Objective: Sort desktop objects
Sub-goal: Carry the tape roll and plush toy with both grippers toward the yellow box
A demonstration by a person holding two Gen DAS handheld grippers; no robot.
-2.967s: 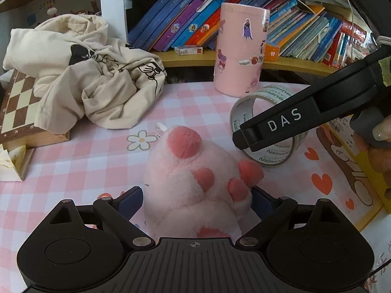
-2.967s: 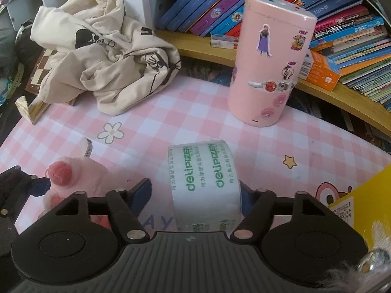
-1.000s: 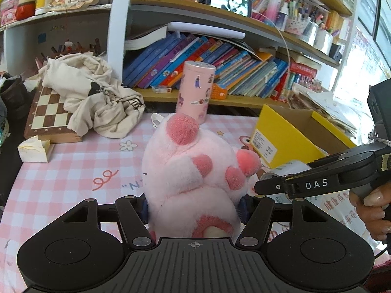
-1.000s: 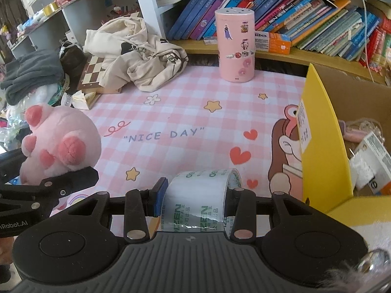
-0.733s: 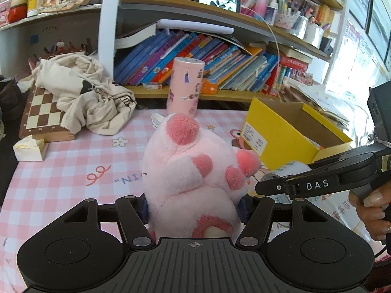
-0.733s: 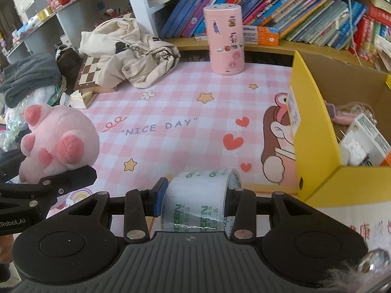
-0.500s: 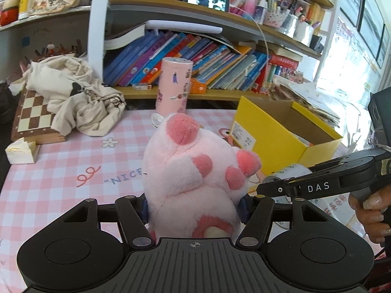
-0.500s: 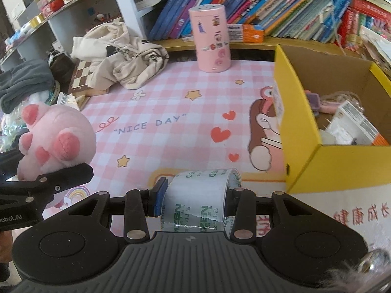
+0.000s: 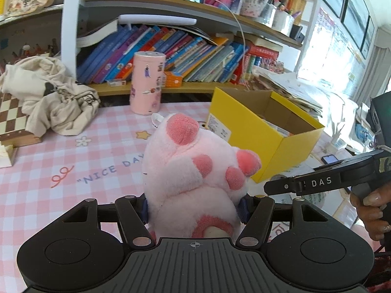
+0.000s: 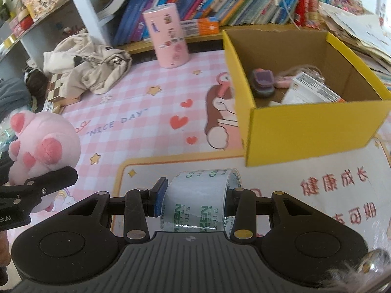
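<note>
The plush paw [image 9: 195, 171], soft, fuzzy and pink with darker rounded pads, is sitting clamped between the fingers of the left gripper [image 9: 194, 206], lifted above the checked pink mat [image 9: 73, 166] and just short of the yellow box [image 9: 256, 144]. The left gripper is angling downward toward the box's near-left corner. The right gripper [image 10: 195, 197] is tilting more steeply down, squeezing a roll of clear tape [image 10: 199, 202] with green lettering, glossy and cylindrical, just in front of the box's near wall. A hand [image 9: 374, 212] is wrapping the right tool's handle. The box is open-topped cardboard, yellow outside and brown inside, holding small packets and a purple item. Behind the box to its left, a pink cylinder [image 10: 168, 36] with stickers is standing upright. Compared with a second ago, both grippers are now nearer the box, which is filling more of each view, and both grips are unchanged.
</note>
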